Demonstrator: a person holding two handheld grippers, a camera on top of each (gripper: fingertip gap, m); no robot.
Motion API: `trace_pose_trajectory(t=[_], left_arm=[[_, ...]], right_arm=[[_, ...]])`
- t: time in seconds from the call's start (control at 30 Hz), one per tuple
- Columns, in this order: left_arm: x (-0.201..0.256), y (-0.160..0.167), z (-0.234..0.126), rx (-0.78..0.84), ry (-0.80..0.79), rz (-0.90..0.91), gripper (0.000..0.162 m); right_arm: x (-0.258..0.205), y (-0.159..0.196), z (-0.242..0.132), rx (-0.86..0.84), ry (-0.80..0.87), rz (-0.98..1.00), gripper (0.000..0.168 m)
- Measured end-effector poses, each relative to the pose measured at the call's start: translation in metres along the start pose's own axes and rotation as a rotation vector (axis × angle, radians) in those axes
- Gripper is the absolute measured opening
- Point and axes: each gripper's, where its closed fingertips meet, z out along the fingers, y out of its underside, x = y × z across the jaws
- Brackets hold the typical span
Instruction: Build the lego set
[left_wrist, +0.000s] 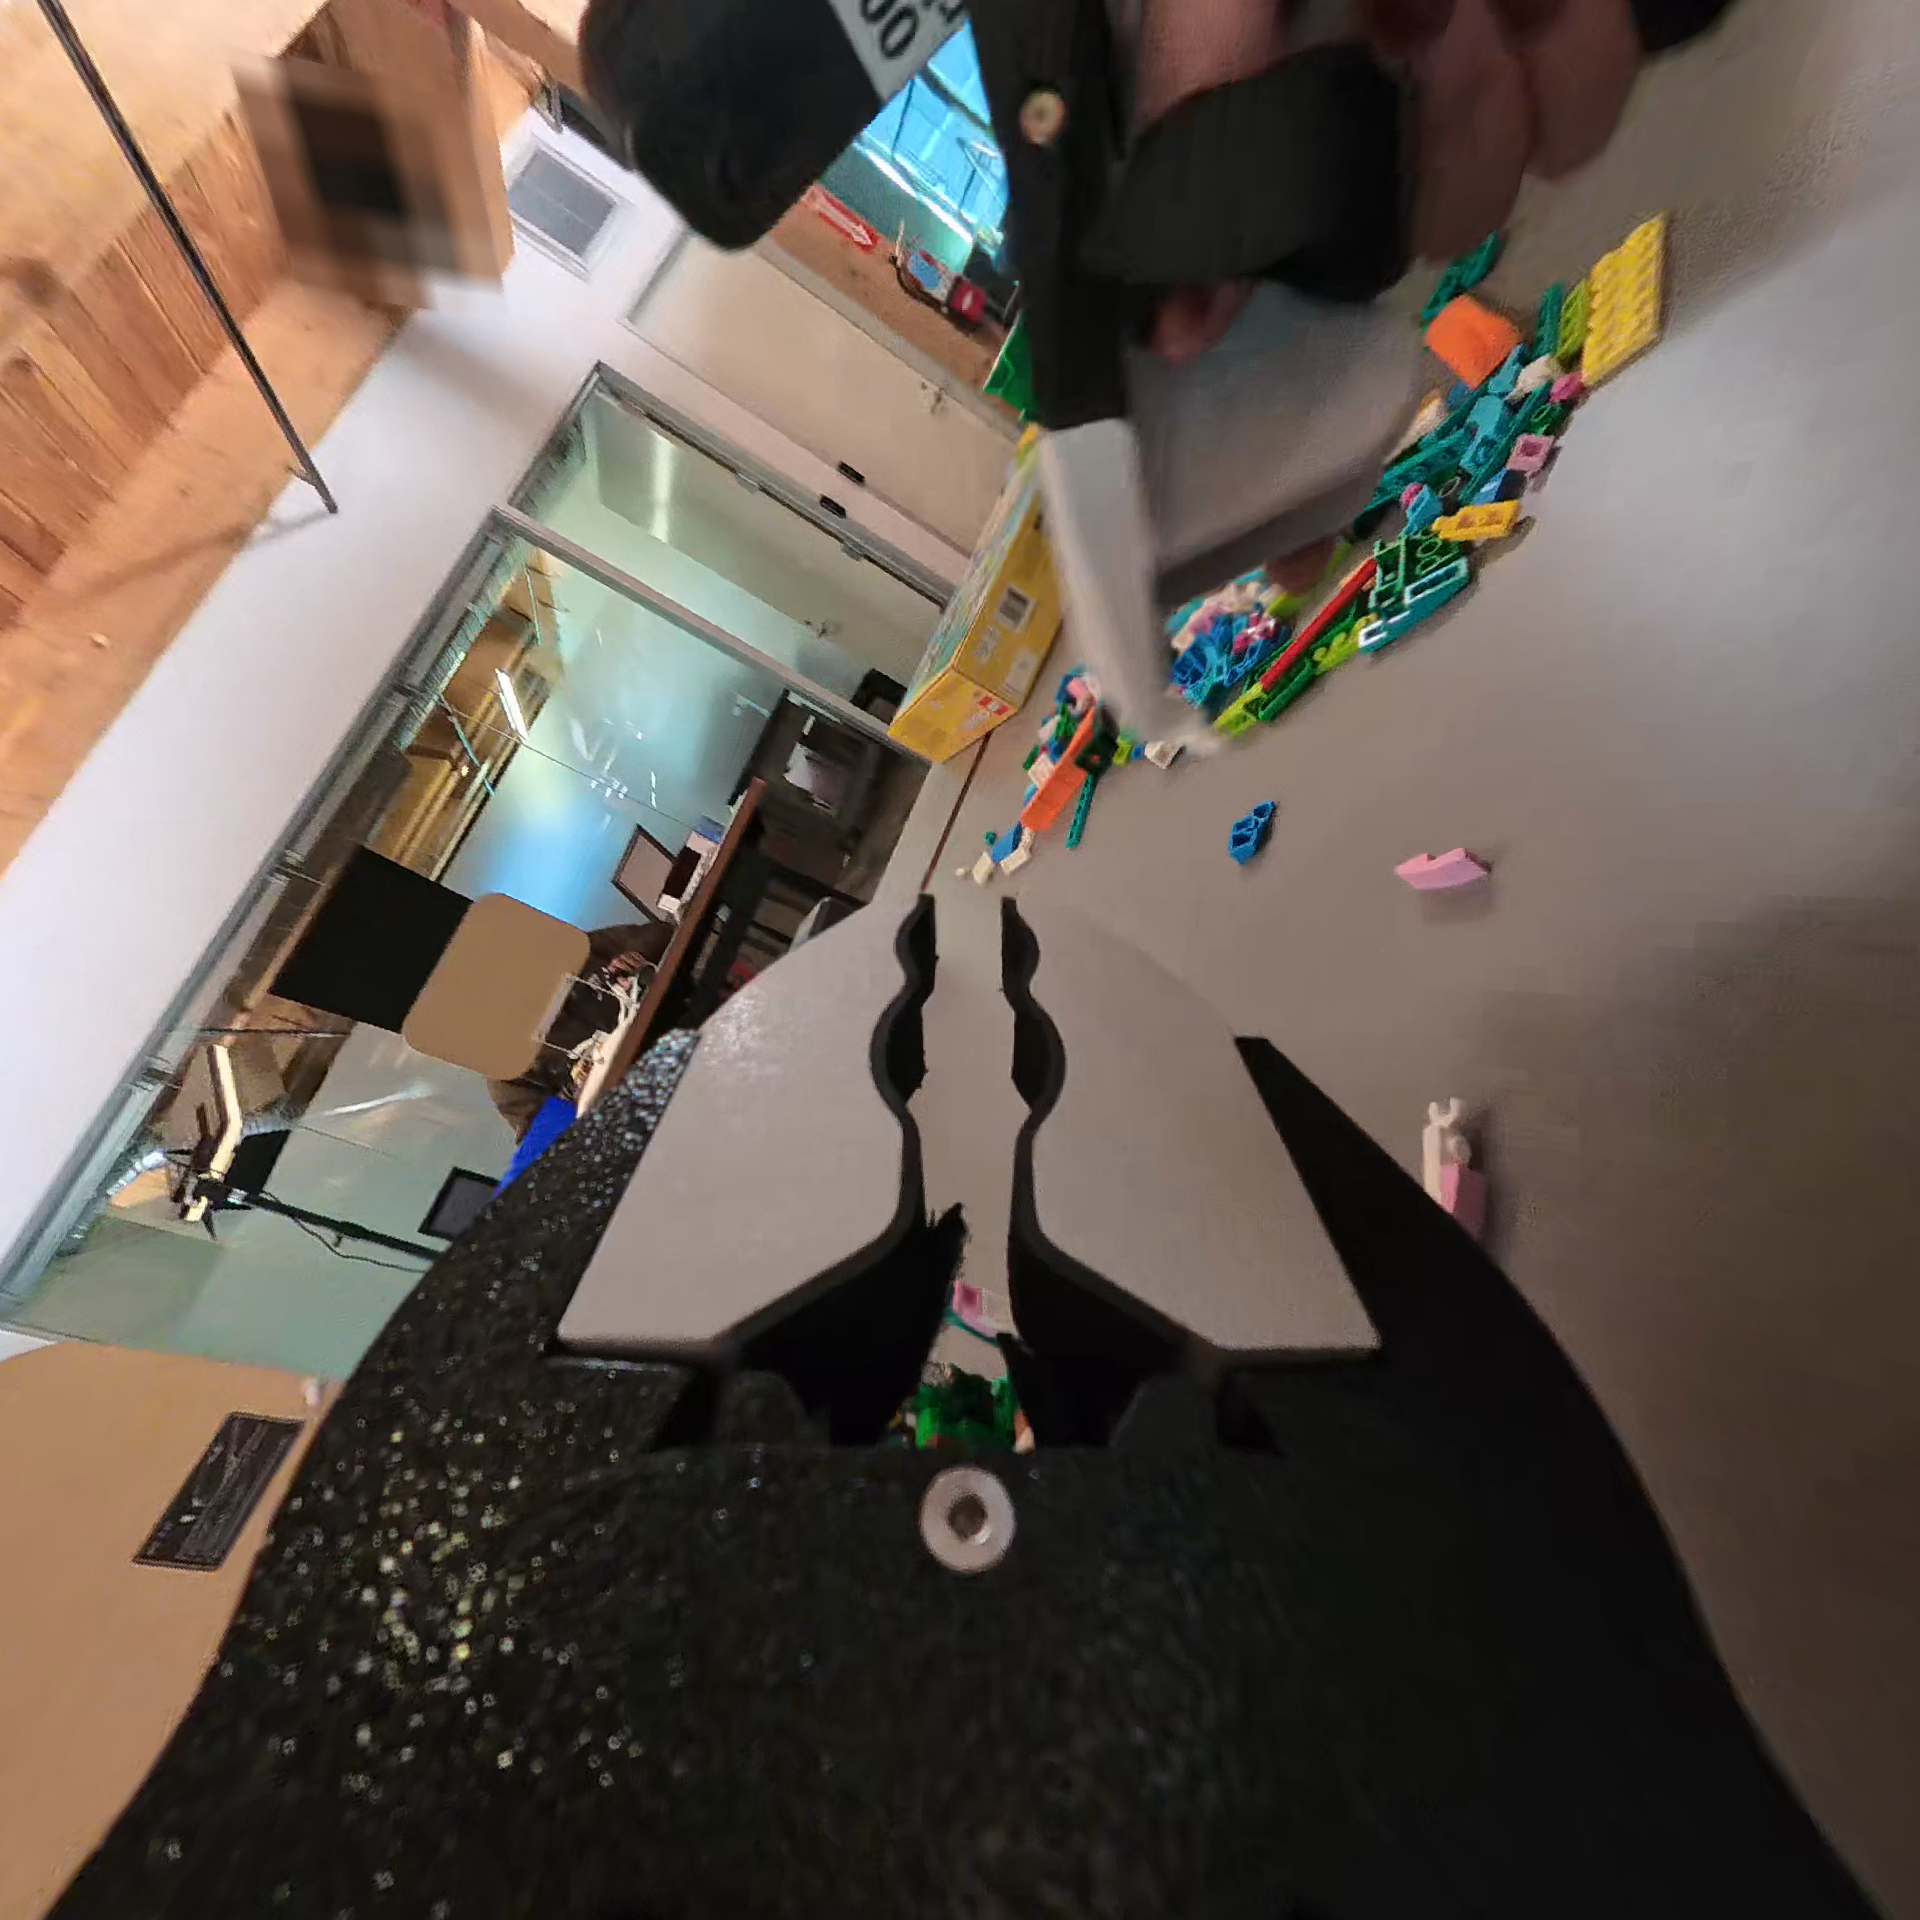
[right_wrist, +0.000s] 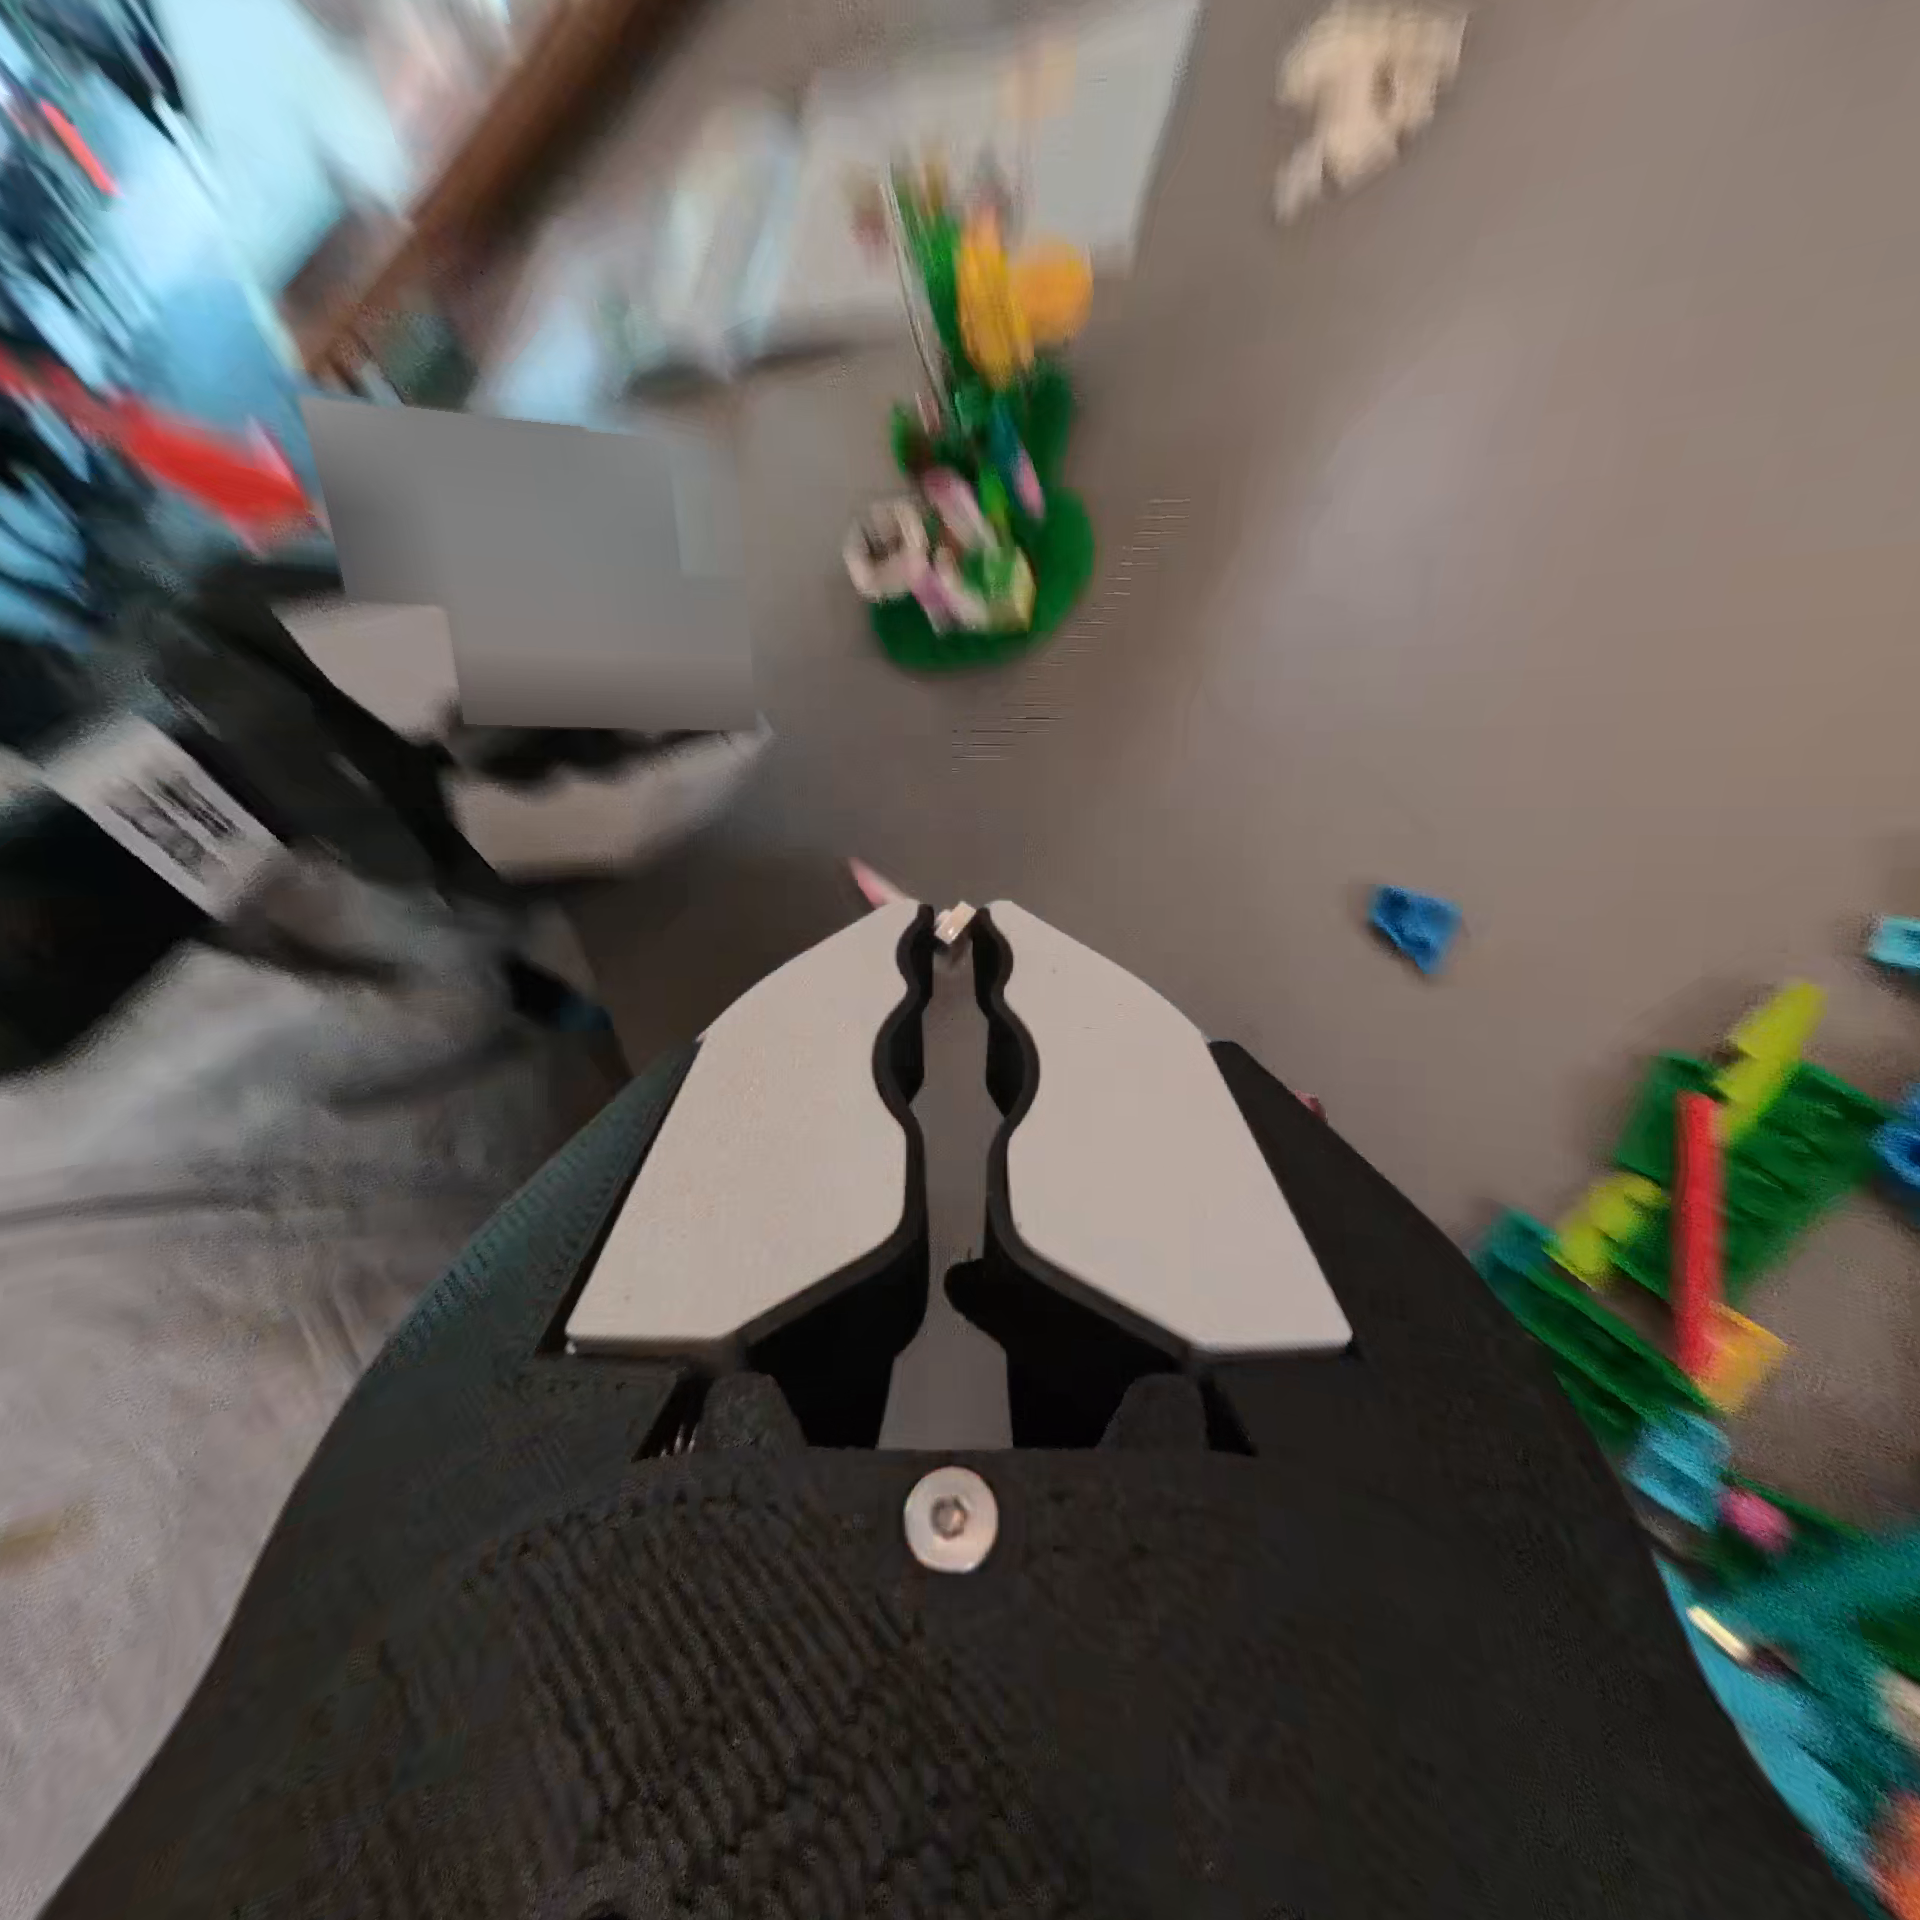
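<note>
Fingertips of the right gripper (right_wrist: 954, 923) pinch a tiny white lego piece (right_wrist: 952, 922), seen in the right wrist view at the very tip of nearly closed jaws. The piece looks light, rigid and smooth, so a hold this close to the tips could let it twist or pop free; a grip across its flat sides seems safest. Beyond it, toward 12 o'clock, a partly built model on a green base (right_wrist: 1060, 561) stands on the grey table (right_wrist: 1455, 520), blurred by motion. A loose blue brick (right_wrist: 1413, 925) lies at 3 o'clock, with a heap of green, red and teal parts (right_wrist: 1704, 1226) nearer at 4 o'clock. In the left wrist view, the left gripper (left_wrist: 966, 914) shows a narrow gap between its jaws and holds nothing. A pink curved brick (left_wrist: 1442, 868) sits past it at 1 o'clock, the yellow set box (left_wrist: 987, 634) farther off at 12 o'clock.
</note>
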Motion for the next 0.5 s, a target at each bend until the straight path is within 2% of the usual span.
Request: trace_pose_trajectory(t=[0.13, 0.23, 0.33, 0.5], left_arm=[[0.000, 0.004, 0.001, -0.010, 0.016, -0.040, 0.005], [0.001, 0.005, 0.001, -0.017, 0.025, -0.038, 0.003], [0.001, 0.006, 0.001, -0.023, 0.030, -0.035, 0.002], [0.007, 0.008, 0.001, -0.033, 0.084, -0.088, 0.000]], right_arm=[[0.029, 0.050, -0.004, -0.513, 0.129, -0.173, 0.006], [0.037, 0.077, -0.008, -0.805, 0.166, -0.292, 0.006], [0.045, 0.085, -0.009, -0.955, 0.212, -0.368, 0.006], [0.047, 0.090, -0.005, -1.066, 0.213, -0.424, 0.006]])
